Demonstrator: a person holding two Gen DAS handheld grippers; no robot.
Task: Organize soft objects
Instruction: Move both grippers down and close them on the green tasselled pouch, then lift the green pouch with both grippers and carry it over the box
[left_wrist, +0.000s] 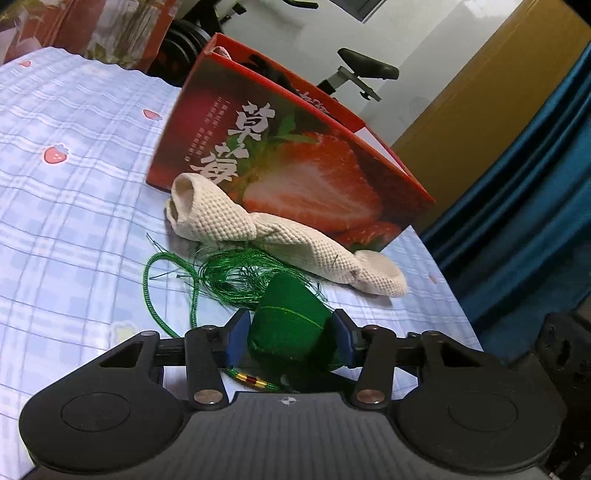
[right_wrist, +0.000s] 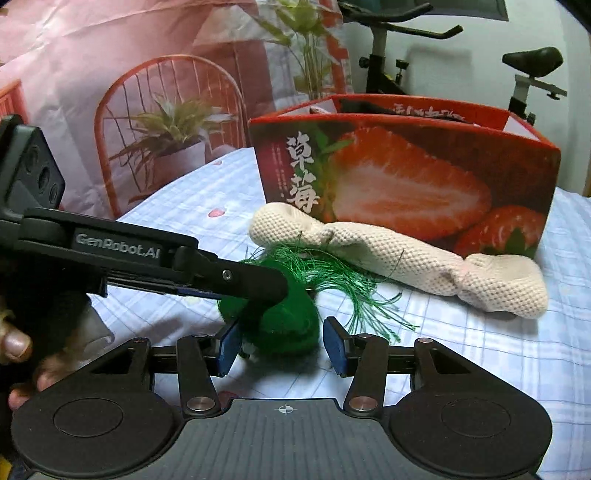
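A green cloth pouch (left_wrist: 291, 325) with a green tassel (left_wrist: 236, 273) and cord lies on the bed sheet (left_wrist: 74, 192). My left gripper (left_wrist: 290, 339) is shut on it, a blue pad against each side. From the right wrist view the pouch (right_wrist: 284, 328) sits between the pads of my right gripper (right_wrist: 280, 347), which is open with a gap at the right pad. A left gripper finger (right_wrist: 255, 282) lies across the pouch's top. Behind it, a cream knitted cloth (left_wrist: 280, 240) (right_wrist: 406, 258) lies against a red strawberry box (left_wrist: 295, 166) (right_wrist: 406, 177), open at the top.
A hand (right_wrist: 14, 343) holds the left gripper at the left edge. An exercise bike (right_wrist: 532, 74) stands behind the box. A blue curtain (left_wrist: 535, 184) hangs past the bed's right edge, and a pink printed sheet (right_wrist: 110, 74) stands at the back left.
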